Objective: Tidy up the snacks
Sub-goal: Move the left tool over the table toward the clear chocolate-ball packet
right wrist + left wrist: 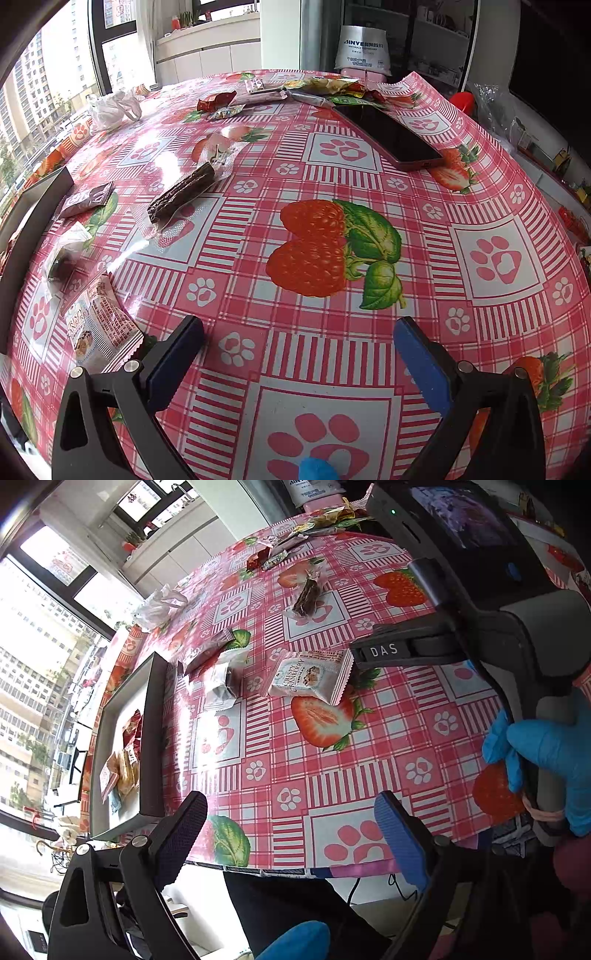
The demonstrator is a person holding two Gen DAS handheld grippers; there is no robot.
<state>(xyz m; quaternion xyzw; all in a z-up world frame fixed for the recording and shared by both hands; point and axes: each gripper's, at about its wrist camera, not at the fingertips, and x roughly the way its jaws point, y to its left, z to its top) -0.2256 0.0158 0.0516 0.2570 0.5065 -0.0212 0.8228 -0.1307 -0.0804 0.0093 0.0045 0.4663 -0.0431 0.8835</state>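
Note:
A white Crispy Cranberry packet [311, 676] lies mid-table; it also shows in the right wrist view [101, 325] just left of my right gripper's fingers. A silver packet [220, 685], a brown packet [208, 652] and a dark bar in clear wrap [306, 596] lie nearby. A dark tray [125, 746] at the left holds several snacks. My left gripper [291, 834] is open and empty over the table's near edge. My right gripper [299, 354] is open and empty above the cloth; its body [480, 590] shows at the right of the left wrist view.
More wrapped snacks [325, 86] lie at the far edge. A black phone [391, 136] lies at the far right. A crumpled white bag [114, 107] sits at the far left. A strawberry-print cloth [314, 251] covers the table.

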